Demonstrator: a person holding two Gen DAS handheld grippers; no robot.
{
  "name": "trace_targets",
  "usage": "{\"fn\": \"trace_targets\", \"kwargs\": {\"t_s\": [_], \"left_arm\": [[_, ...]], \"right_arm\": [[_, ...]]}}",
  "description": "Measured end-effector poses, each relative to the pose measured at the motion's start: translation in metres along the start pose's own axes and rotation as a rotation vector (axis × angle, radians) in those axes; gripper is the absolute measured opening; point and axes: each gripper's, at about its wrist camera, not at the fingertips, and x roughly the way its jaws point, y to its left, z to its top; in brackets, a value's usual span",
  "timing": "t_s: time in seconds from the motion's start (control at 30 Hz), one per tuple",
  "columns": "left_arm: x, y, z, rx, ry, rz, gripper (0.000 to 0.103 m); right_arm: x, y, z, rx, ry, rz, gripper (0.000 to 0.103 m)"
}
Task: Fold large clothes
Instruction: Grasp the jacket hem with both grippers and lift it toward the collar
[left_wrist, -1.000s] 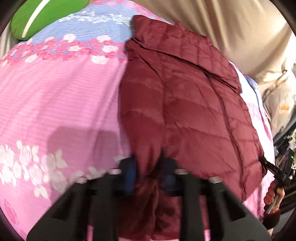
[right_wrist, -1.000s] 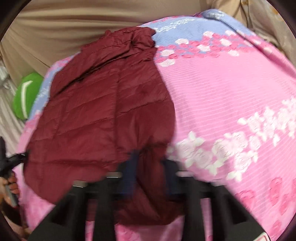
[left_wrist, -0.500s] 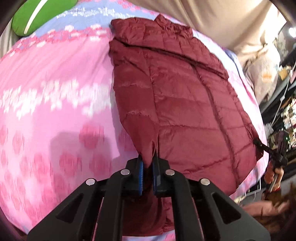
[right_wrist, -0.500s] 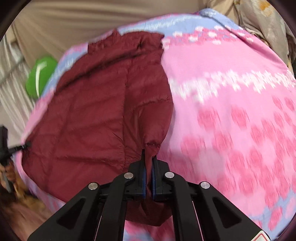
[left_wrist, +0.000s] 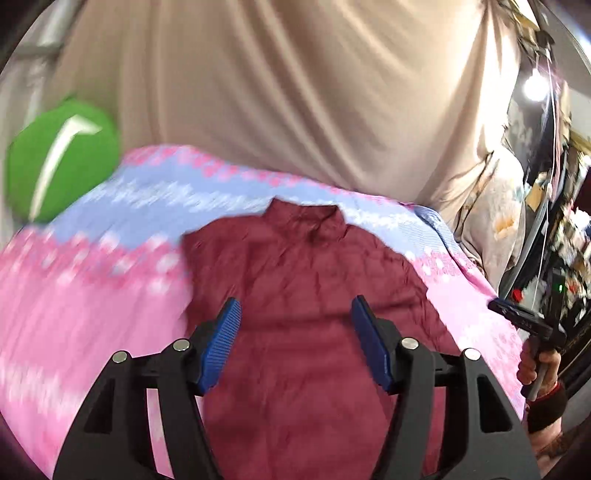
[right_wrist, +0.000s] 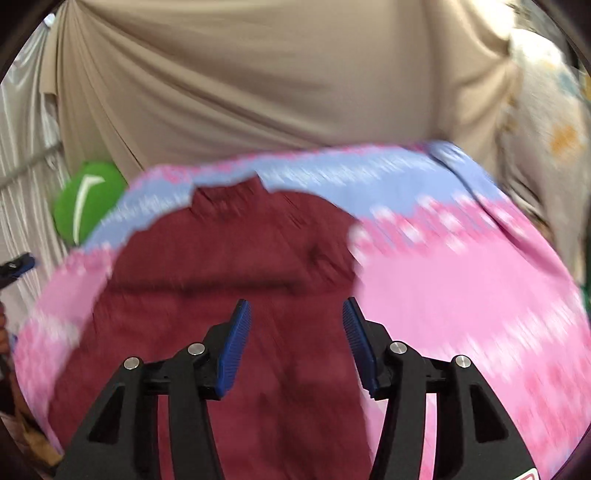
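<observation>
Beneath both tongs, left (left_wrist: 295, 339) and right (right_wrist: 297, 343), the maroon quilted jacket (left_wrist: 314, 332) lies on the pink floral bedsheet (left_wrist: 74, 314) (collar farthest away); both tongs spread wide, gripping nothing.

Both views are evenly and softly lit, with one bright lamp (left_wrist: 534, 88) flaring white at the upper right of the left view. Motion blur smears the pink bedspread (right_wrist: 461, 295) and the dark red jacket (right_wrist: 229, 266). Fisheye distortion bends the edges, which fade into black corners.
</observation>
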Motion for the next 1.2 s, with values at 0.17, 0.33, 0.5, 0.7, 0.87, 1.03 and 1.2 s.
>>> {"fn": "trace_targets", "kwargs": {"t_s": [0.17, 0.33, 0.5, 0.7, 0.87, 1.03, 1.2], "left_arm": [[0.130, -0.016, 0.049, 0.059, 0.099, 0.033, 0.037], [0.238, -0.002, 0.062, 0.057, 0.228, 0.107, 0.016], [0.312, 0.014, 0.066, 0.048, 0.314, 0.117, 0.011], [0.369, 0.034, 0.072, 0.082, 0.346, 0.242, 0.011], [0.384, 0.088, 0.075, -0.093, 0.287, 0.198, 0.000], [0.372, 0.124, 0.074, -0.295, 0.199, 0.071, 0.000], [0.350, 0.075, 0.088, -0.113, 0.207, 0.043, 0.000]], "right_arm": [[0.095, 0.043, 0.056, -0.059, 0.022, 0.068, 0.014], [0.194, 0.065, 0.093, -0.066, 0.106, 0.067, 0.014], [0.274, 0.073, 0.109, -0.031, 0.207, 0.103, 0.012], [0.343, 0.082, 0.115, -0.074, 0.305, 0.055, 0.009], [0.359, 0.029, 0.128, 0.072, 0.217, 0.031, 0.000], [0.358, -0.001, 0.119, 0.177, 0.191, 0.088, 0.000], [0.326, 0.028, 0.127, 0.066, 0.160, 0.085, 0.010]]}}
